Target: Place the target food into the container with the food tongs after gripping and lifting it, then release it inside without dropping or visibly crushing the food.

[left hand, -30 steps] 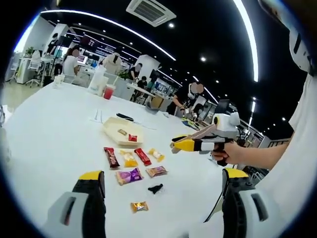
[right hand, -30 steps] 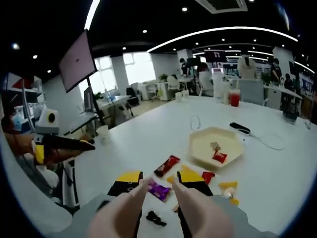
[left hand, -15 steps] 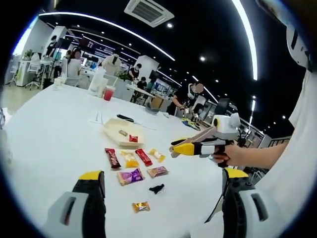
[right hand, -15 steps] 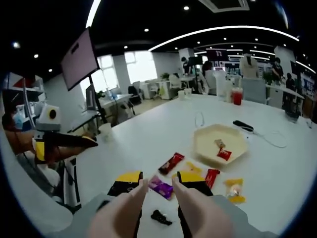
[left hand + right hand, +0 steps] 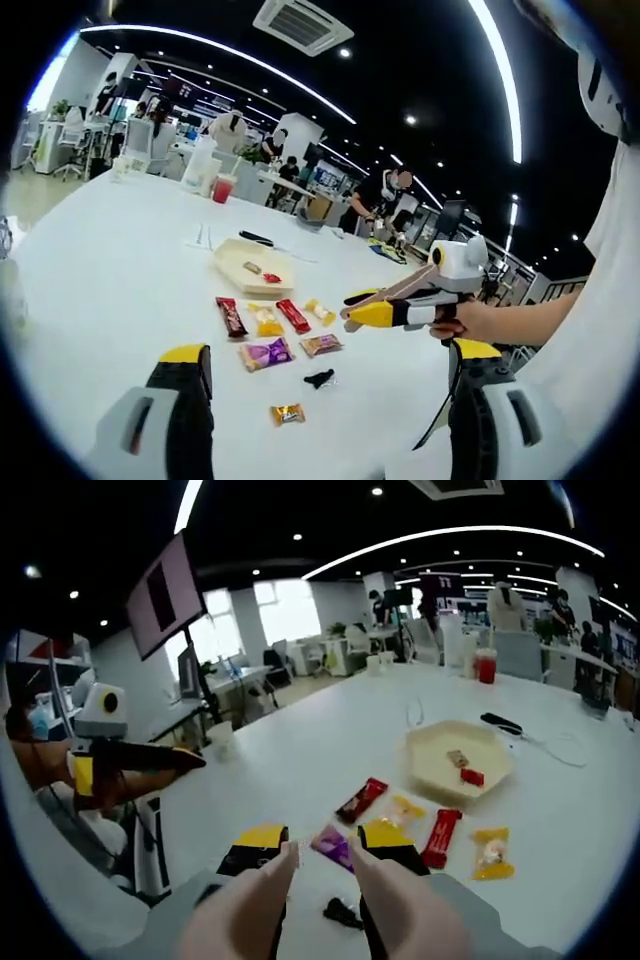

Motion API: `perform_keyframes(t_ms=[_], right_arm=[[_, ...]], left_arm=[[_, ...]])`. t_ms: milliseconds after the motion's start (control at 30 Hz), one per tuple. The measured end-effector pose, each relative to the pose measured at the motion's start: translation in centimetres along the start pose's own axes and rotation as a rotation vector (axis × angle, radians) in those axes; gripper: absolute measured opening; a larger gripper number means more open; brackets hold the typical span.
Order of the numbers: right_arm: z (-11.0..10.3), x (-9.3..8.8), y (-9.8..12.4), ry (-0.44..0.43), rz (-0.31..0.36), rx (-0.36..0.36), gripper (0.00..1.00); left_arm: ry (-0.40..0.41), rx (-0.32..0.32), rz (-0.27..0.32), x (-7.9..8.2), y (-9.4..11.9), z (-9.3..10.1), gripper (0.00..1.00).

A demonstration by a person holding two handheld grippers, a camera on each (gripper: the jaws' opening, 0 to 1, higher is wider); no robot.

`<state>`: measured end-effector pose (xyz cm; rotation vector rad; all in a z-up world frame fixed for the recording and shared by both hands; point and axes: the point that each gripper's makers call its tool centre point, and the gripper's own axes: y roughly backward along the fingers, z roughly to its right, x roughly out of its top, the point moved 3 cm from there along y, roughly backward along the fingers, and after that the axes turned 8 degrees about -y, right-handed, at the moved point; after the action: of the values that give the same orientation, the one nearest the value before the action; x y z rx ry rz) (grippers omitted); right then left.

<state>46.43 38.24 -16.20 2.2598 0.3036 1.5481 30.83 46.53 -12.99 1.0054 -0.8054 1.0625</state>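
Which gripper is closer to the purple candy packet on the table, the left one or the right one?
Right. The right gripper holds tongs whose tips frame the purple candy packet. In the left gripper view, the left gripper is farther back, with the packet ahead of it.

Left gripper [image 5: 320, 390] fingers wide apart; right gripper [image 5: 322, 852] fingers nearly closed, aloft.

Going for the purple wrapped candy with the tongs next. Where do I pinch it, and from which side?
Judging from the left gripper view, the purple wrapped candy lies flat, so come from above and pinch across its short width at the middle, lightly. Neighbours are close.
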Motion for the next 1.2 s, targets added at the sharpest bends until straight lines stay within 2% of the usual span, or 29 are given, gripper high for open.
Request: perform_keyframes(t_ms=[500, 1200], right_arm=[[-1.5, -1.1, -0.7, 0.022, -0.034, 0.036, 0.27], [-3.2, -3.1, -1.4, 0.043, -0.072, 0.074, 0.27]], left_arm=[[0.003, 0.017, 0.007, 0.0, 0.5, -0.4, 0.99], [0.0, 0.02, 0.011, 0.0, 0.5, 0.2, 0.99]])
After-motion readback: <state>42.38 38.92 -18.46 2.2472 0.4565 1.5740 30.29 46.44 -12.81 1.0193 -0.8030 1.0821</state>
